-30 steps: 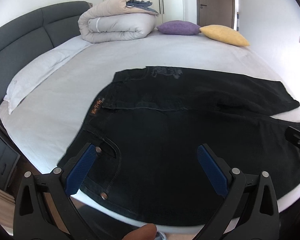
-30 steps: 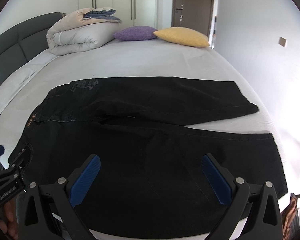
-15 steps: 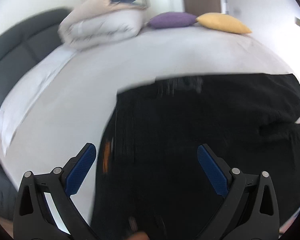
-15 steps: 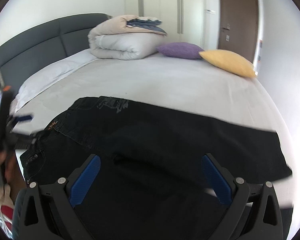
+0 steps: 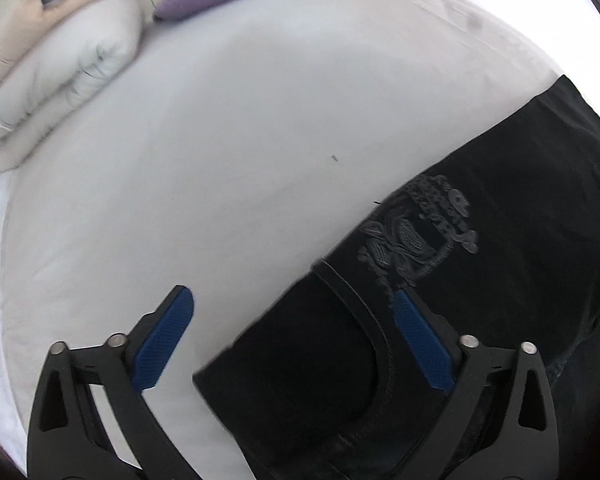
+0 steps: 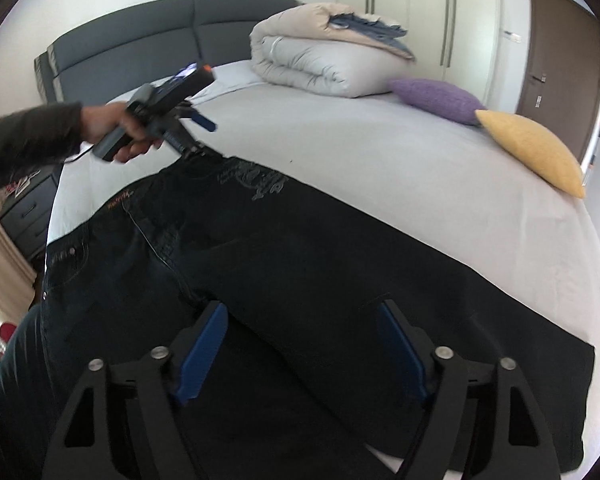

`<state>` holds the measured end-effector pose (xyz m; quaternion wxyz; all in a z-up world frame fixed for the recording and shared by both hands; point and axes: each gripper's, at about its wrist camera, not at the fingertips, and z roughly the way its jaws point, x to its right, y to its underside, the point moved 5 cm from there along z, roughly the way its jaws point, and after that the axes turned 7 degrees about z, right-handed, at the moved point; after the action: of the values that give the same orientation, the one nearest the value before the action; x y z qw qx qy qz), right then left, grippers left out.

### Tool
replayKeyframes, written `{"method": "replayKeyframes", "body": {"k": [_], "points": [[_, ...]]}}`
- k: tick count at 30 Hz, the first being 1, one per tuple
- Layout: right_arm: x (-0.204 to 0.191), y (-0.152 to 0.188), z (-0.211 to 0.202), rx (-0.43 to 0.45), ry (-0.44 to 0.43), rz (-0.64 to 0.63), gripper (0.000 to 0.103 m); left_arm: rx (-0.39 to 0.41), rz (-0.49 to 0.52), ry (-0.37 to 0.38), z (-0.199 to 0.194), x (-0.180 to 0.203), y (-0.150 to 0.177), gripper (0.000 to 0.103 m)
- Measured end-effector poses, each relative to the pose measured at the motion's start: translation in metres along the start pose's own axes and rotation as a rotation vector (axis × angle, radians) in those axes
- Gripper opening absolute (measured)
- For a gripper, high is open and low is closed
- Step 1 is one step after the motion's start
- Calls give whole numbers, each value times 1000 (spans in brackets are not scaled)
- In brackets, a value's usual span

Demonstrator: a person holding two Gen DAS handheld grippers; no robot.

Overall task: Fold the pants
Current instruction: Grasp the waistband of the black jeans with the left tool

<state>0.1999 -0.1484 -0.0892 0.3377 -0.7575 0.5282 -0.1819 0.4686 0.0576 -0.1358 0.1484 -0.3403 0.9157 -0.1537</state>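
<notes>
Black pants [image 5: 500,240] lie flat across the white bed, with an embroidered crest near the waistband. My left gripper [image 5: 292,294] points steeply down over the far waistband corner. Its jaws are closing: one blue pad is over the bare sheet, the other over the crest, and the cloth edge runs between them unpressed. In the right wrist view a hand [image 6: 116,132] holds that left gripper [image 6: 196,148] at the pants' [image 6: 300,240] far waist corner. My right gripper [image 6: 302,307] hovers over the upper leg near the crotch seam, its jaws closing with only flat cloth below.
A folded duvet [image 6: 320,56], a purple cushion [image 6: 436,100] and a yellow cushion [image 6: 532,148] sit at the far side of the bed. The grey headboard [image 6: 160,32] is at the left, with a dark nightstand [image 6: 28,208] below it. Bare white sheet [image 5: 220,160] lies beyond the pants.
The left gripper swung from the near waist across to the far waistband corner and tipped downward. The right gripper turned left over the pants. Both sets of jaws stand narrower than before.
</notes>
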Motion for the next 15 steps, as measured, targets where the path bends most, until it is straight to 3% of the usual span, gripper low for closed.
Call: {"method": "replayKeyframes", "body": {"k": [4,6,8,10,12,15], "points": [[2,-10,20,-25,-34,-29,75,-109,6,81,44,-10,9,86],[1,-19,31,-32,-48,-50,71,-106,-13,99,50,-12,9,82],[1,-29,42,-38,-57,-62,66,-92,-19,130,50,-12,6,64],[1,-39,51,-43,-64,-64,64,-74,-3,109,46,-10,4,24],[1,-52,62,-47,-63,-74,62,-64,8,104,43,-4,4,11],[-1,-71,79,-63,-57,-110,61,-27,35,29,32,5,9,3]]}}
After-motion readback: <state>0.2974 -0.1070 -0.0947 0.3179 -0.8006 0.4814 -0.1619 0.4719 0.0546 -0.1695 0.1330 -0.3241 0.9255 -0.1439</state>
